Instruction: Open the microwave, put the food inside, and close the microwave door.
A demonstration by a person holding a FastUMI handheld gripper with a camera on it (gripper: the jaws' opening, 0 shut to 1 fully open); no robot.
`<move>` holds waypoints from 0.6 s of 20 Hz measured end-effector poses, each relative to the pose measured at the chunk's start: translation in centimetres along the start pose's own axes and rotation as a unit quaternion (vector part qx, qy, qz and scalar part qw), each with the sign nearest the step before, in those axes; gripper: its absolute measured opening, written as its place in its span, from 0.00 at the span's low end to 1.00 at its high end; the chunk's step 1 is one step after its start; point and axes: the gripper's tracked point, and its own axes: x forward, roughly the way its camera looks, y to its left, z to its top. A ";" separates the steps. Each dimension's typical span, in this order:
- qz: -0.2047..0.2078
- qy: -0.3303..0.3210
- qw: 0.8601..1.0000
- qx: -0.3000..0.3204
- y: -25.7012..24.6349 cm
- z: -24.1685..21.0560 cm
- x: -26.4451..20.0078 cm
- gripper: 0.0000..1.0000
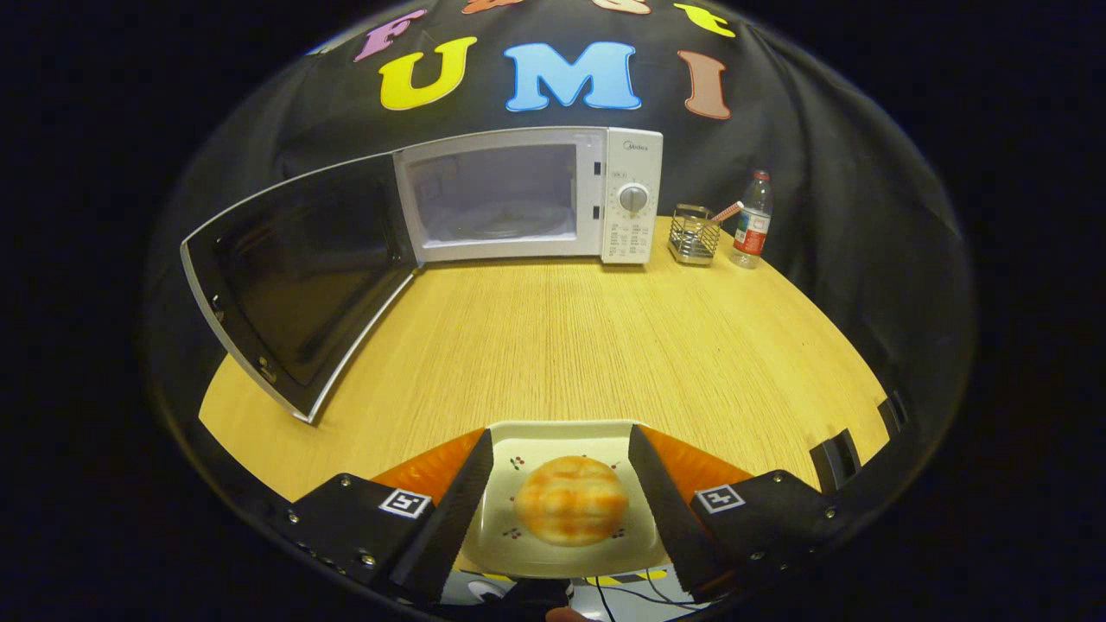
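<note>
A white microwave (629, 197) stands at the back of the wooden table (587, 337). Its dark-windowed door (294, 276) is swung wide to the left, baring the cavity and its glass turntable (510, 226). A golden round bun (570, 499) lies on a small square white plate (553, 434). That plate sits between the fingers of my gripper (560, 436), and both fingers press on its left and right edges. The plate is at the table's near edge, well short of the microwave.
Right of the microwave stand a wire-mesh holder (694, 235) with a straw in it and a clear plastic bottle (753, 220). Bare tabletop stretches from the plate to the cavity, and the door juts over its left part.
</note>
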 end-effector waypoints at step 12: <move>-0.001 0.072 0.997 -0.013 -0.3 -4.5 1.5 0.91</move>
